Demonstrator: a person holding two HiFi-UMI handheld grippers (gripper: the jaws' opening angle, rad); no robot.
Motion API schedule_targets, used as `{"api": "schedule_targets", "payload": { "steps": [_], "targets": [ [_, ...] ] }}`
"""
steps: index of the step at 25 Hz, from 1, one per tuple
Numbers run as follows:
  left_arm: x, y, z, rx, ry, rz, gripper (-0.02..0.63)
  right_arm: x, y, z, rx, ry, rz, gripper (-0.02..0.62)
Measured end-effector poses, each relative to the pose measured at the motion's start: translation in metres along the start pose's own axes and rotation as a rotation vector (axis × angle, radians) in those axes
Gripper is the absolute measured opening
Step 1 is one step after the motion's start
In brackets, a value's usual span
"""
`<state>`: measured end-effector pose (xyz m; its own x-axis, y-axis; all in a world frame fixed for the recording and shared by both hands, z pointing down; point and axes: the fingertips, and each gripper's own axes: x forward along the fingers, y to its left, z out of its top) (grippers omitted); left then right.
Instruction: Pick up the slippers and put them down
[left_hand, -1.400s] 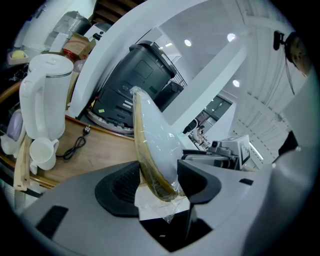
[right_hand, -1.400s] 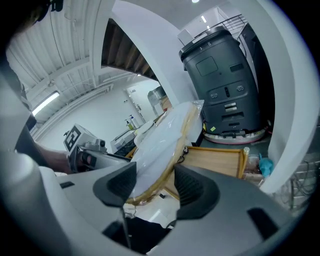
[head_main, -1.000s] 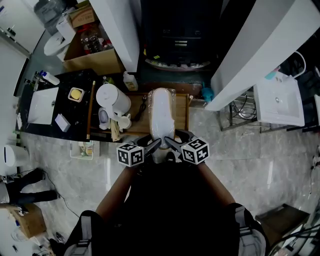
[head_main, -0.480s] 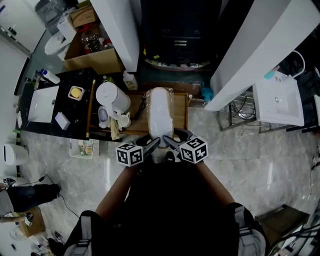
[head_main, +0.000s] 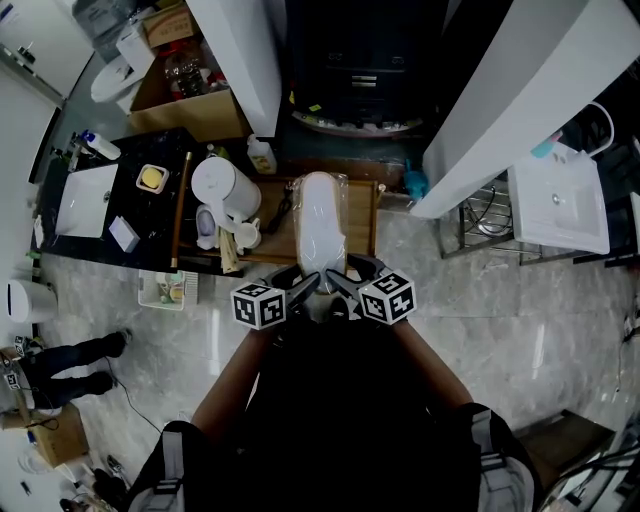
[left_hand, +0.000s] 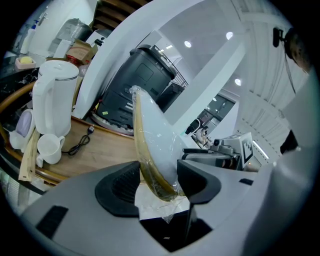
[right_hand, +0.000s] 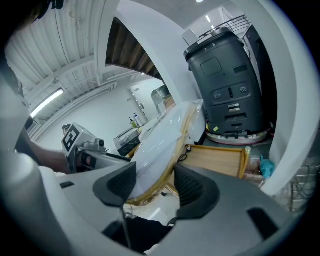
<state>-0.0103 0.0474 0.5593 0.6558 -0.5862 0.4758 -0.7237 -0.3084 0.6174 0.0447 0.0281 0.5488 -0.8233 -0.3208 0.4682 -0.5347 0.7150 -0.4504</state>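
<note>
Left tongs (head_main: 303, 288) and right tongs (head_main: 340, 285) both clamp the near end of the wrapped slippers (head_main: 320, 225), which point lengthwise ahead over the bench (head_main: 363, 225)

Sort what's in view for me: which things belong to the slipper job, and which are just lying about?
In the job: wrapped slippers; left gripper and right gripper, jaws closed on them.
Lying about: white kettle, white cup, black cord, bottle.

Head view steeply down from above; both gripper views close and low, all three sharing the wrapped slippers (head_main: 322, 228).
</note>
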Motion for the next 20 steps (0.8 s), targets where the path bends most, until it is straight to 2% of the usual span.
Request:
{"api": "schedule_targets", "payload": {
  "steps": [20],
  "targets": [
    [0.005, 0.047, 0.008, -0.005, 0.125, -0.080, 0.237, 0.045, -0.008, -0.001, 0.071, 0.048, -0.097, 0.241]
  ]
}}
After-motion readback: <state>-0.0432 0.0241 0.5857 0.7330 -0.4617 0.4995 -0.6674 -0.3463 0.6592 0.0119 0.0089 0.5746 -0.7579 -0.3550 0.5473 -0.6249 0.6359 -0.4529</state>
